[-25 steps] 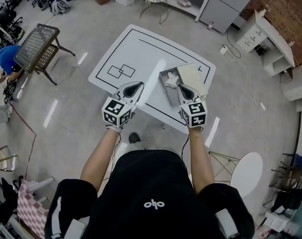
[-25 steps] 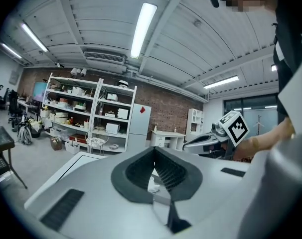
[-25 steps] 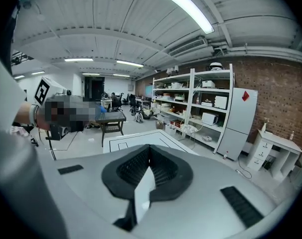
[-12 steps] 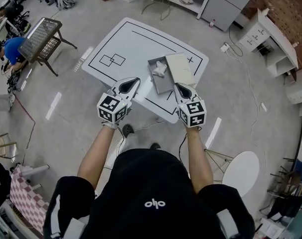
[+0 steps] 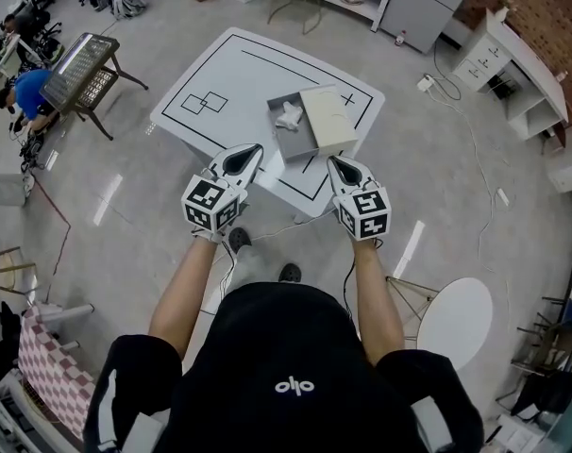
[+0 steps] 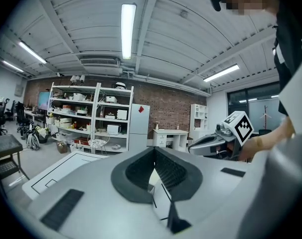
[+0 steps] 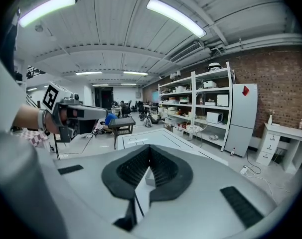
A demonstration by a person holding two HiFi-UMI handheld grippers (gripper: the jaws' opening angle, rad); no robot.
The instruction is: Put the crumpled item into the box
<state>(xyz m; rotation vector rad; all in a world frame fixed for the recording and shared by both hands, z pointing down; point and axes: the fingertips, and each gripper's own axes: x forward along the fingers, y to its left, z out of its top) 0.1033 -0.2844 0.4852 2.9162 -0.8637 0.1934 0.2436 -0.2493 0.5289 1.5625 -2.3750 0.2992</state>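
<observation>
In the head view a grey box (image 5: 293,141) with its flap open stands on the white table (image 5: 239,74), and a white crumpled item (image 5: 290,116) lies inside it. My left gripper (image 5: 252,149) hovers at the table's near edge, left of the box, shut and empty. Right of the box's near corner my right gripper (image 5: 331,161) is also shut with nothing in it. In the left gripper view the jaws (image 6: 154,150) meet at the tips; the right gripper (image 6: 220,139) shows beside it. In the right gripper view the jaws (image 7: 149,149) are shut over the table (image 7: 166,138).
Black lines and two small rectangles (image 5: 203,104) are drawn on the table. A dark mesh chair (image 5: 78,70) stands to the left on the floor, shelves (image 7: 201,108) and a fridge (image 7: 243,118) at the back, a round white stool (image 5: 454,321) to my right.
The table and box have slid up and away in the head view as I stepped back. Both grippers stay shut and now hang at the table's near edge.
</observation>
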